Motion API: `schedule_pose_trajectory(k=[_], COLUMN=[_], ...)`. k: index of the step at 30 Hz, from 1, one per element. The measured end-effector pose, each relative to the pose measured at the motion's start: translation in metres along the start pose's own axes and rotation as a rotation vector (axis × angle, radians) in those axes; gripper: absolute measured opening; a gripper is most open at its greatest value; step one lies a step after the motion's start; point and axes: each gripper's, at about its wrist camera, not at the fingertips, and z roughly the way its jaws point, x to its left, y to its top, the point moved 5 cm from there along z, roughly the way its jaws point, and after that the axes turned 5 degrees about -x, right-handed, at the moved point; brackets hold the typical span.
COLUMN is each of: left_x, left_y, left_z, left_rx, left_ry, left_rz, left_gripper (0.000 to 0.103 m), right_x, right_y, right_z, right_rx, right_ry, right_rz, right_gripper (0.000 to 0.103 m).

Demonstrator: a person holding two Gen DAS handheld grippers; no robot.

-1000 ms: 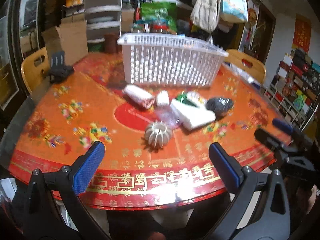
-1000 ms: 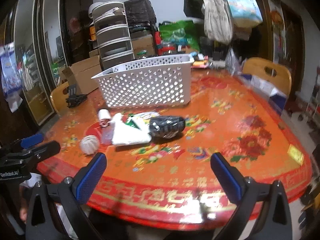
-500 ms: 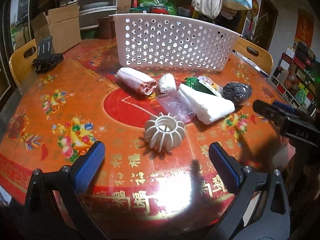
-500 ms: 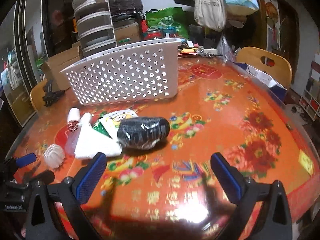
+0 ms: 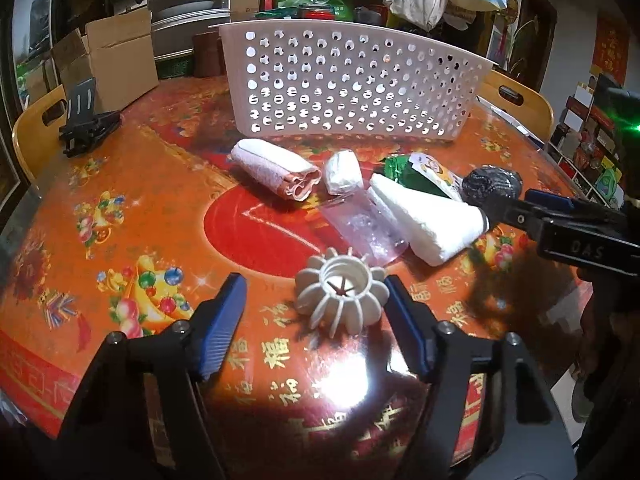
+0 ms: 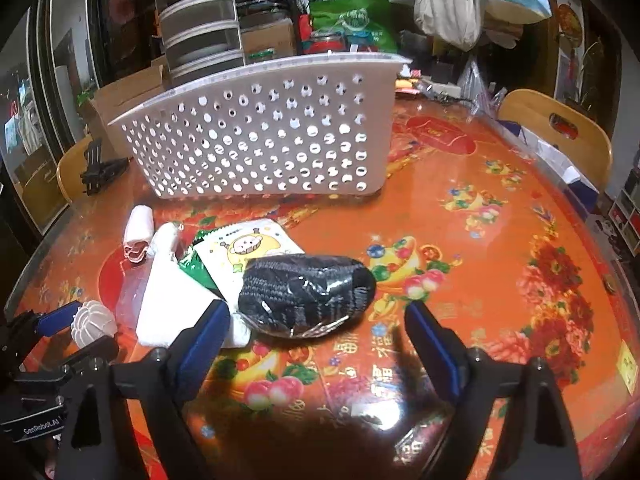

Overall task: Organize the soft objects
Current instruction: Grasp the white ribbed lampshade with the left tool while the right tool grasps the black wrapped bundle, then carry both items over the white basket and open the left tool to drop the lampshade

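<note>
Red-and-gold patterned tabletop (image 5: 132, 216) carried the whole scene, with cartons and hanging bags behind. My left tongs (image 5: 316, 316) stood apart, having just been narrowing, with the white ribbed ball (image 5: 342, 290) between the pads; the right-hand pad looked at or nearly at its ribs, the other clearly off it, so I judged it not yet gripped. My right tongs (image 6: 318, 332) also stood apart, having just been narrowing a little, and the black knitted bundle in clear wrap (image 6: 306, 294) lay just ahead of the tips, toward the left-hand pad. Beyond the left tongs lay a rolled pink towel (image 5: 276, 168), a small white roll (image 5: 343, 172), a folded white cloth (image 5: 430, 220) and a cartoon-printed packet (image 6: 248, 246). Risks, as I judged them: the ball could roll away from a one-sided squeeze; the slick wrap could slip; the right tongs could nip the cloth beside the bundle. Farther ahead of both tongs, the white perforated basket (image 5: 344, 80) showed nothing through its holes; its floor was hidden.
</note>
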Motion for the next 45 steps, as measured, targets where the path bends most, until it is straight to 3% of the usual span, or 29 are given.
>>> schedule_pose_trajectory(k=[5, 10, 12, 14, 17, 31, 45], left_x=[-0.003, -0.006, -0.007, -0.006, -0.003, 0.001, 0.003], left_y=[0.001, 0.001, 0.001, 0.001, 0.001, 0.015, 0.075], left_z=[0.001, 0.001, 0.001, 0.001, 0.001, -0.014, -0.029], left_rx=[-0.005, -0.010, -0.012, -0.013, -0.019, -0.060, -0.135], left_ry=[-0.019, -0.039, -0.045, -0.046, -0.034, -0.009, 0.001], left_rz=[0.017, 0.030, 0.033, 0.032, 0.025, 0.030, 0.049], left_gripper=[0.057, 0.045, 0.042, 0.042, 0.042, 0.042, 0.042], right_x=[0.002, 0.004, 0.005, 0.003, 0.001, -0.006, -0.004], right_y=[0.000, 0.003, 0.002, 0.002, 0.001, 0.011, 0.049], right_z=[0.005, 0.007, 0.008, 0.009, 0.007, -0.016, -0.043], right_rx=[0.030, 0.039, 0.043, 0.043, 0.034, -0.063, -0.154], right_ry=[-0.003, -0.004, 0.000, 0.004, -0.006, -0.014, 0.003], right_rz=[0.000, -0.009, -0.006, 0.002, 0.006, 0.019, -0.004], right_gripper=[0.079, 0.078, 0.071, 0.062, 0.059, 0.058, 0.058])
